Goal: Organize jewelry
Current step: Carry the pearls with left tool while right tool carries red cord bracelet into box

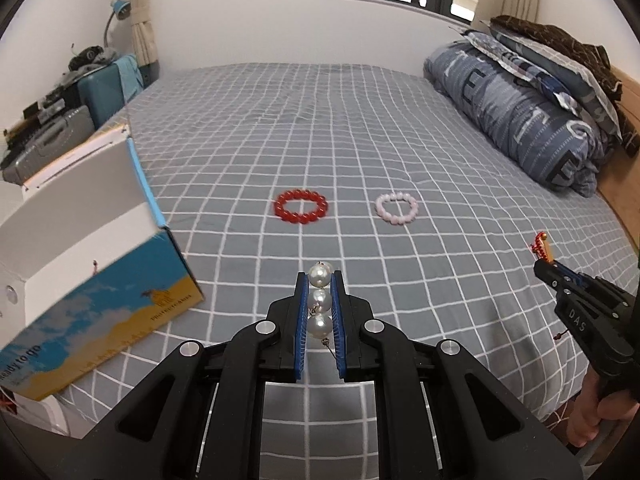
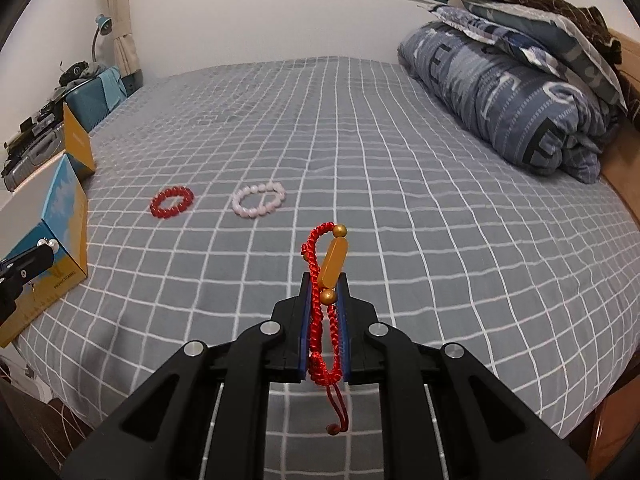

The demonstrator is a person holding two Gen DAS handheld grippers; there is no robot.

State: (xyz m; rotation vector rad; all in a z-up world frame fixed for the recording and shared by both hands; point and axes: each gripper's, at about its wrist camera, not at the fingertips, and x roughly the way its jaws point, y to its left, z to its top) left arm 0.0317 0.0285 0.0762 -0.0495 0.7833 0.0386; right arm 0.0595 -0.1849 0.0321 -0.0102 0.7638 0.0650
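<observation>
Inspector: Left tool [image 1: 320, 280] is clamped on a pearl strand [image 1: 320, 301], three beads in line between the blue pads [image 1: 301, 332]. Right tool [image 2: 325, 284] is clamped on a red cord bracelet [image 2: 325, 320], gold charm standing proud of the tips.

Clerk: Handling?

Inspector: Pearls judged hard, smooth, apt to roll; hold across a bead's width, as now. The thin wire links look fragile. The cord is soft and light; grip the braid, not the charm.

Clerk: What remains?

Inspector: Red bead bracelet [image 1: 301, 206] and pink bead bracelet [image 1: 397, 208] lie flat on the bed [image 1: 360, 120], apart, far of both tools. An open box [image 1: 96, 280] sits near left, a likely destination.
</observation>
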